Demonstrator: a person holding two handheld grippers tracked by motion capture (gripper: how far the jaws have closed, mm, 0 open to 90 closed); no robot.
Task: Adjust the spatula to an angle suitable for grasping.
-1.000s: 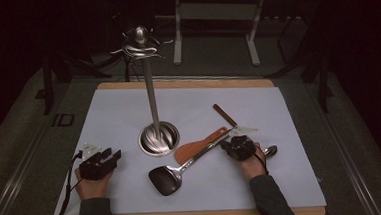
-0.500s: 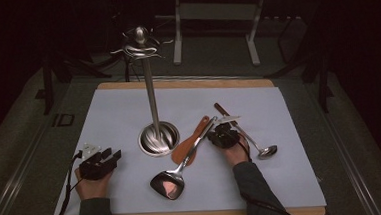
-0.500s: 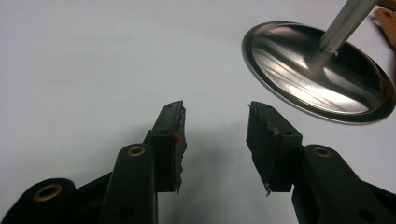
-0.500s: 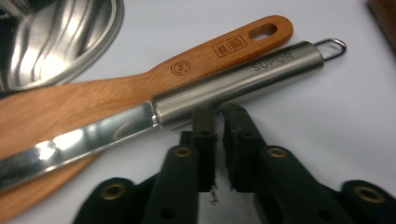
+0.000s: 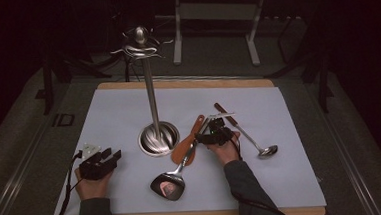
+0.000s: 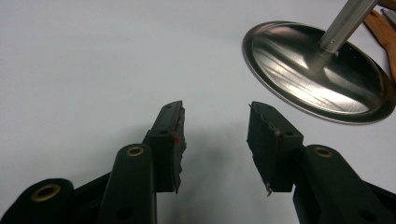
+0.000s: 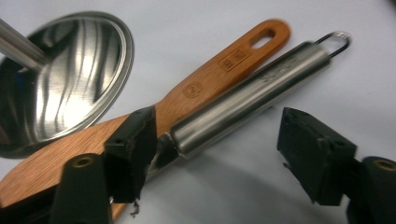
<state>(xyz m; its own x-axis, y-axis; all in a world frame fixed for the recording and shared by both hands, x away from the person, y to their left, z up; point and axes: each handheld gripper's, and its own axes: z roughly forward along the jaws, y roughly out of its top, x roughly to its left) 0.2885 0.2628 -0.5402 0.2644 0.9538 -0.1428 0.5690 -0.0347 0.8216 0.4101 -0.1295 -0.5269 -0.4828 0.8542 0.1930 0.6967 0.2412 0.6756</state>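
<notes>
A tall steel hook stand rises from a round base at the mat's middle. Right of the base lie a wooden spatula and a steel turner, its handle crossing the spatula. My right gripper is open, and its jaws straddle that steel handle, the left jaw touching it and the right jaw well apart. A ladle rests on the mat to its right. At the front left, my left gripper is open with nothing between its jaws, short of the base.
A pale mat covers a wooden board that ends close to the person's body. The floor around is dark, with a metal frame behind the table. Bare mat stretches at the far left and far right.
My right gripper has moved left and a little forward, off the ladle's side, until its jaws straddle the turner's steel handle. The left gripper has stayed put.
</notes>
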